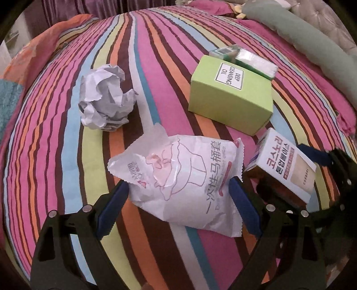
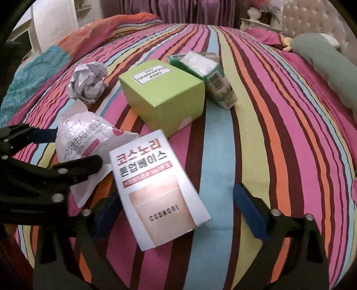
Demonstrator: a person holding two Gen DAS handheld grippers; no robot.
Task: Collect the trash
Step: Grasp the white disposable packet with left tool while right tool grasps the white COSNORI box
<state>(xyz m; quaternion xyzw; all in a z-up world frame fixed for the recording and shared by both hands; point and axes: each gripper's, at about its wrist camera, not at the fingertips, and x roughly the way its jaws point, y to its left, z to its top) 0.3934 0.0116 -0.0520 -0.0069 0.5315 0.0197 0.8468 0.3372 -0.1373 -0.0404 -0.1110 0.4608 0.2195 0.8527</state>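
Note:
Trash lies on a striped bedspread. A white plastic packet sits between the blue pads of my left gripper, which is open with a pad at each side edge. To its right a white Cosnori box lies tilted between the fingers of my right gripper. This gripper is open; its right pad stands clear of the box and the box hides most of the left pad. Farther back are a crumpled paper ball, a lime-green box and a small green-and-white carton.
A grey-green bolster and a tufted headboard are at the far right. A teal and orange blanket is bunched at the far left, with purple curtains behind. The two grippers stand close side by side.

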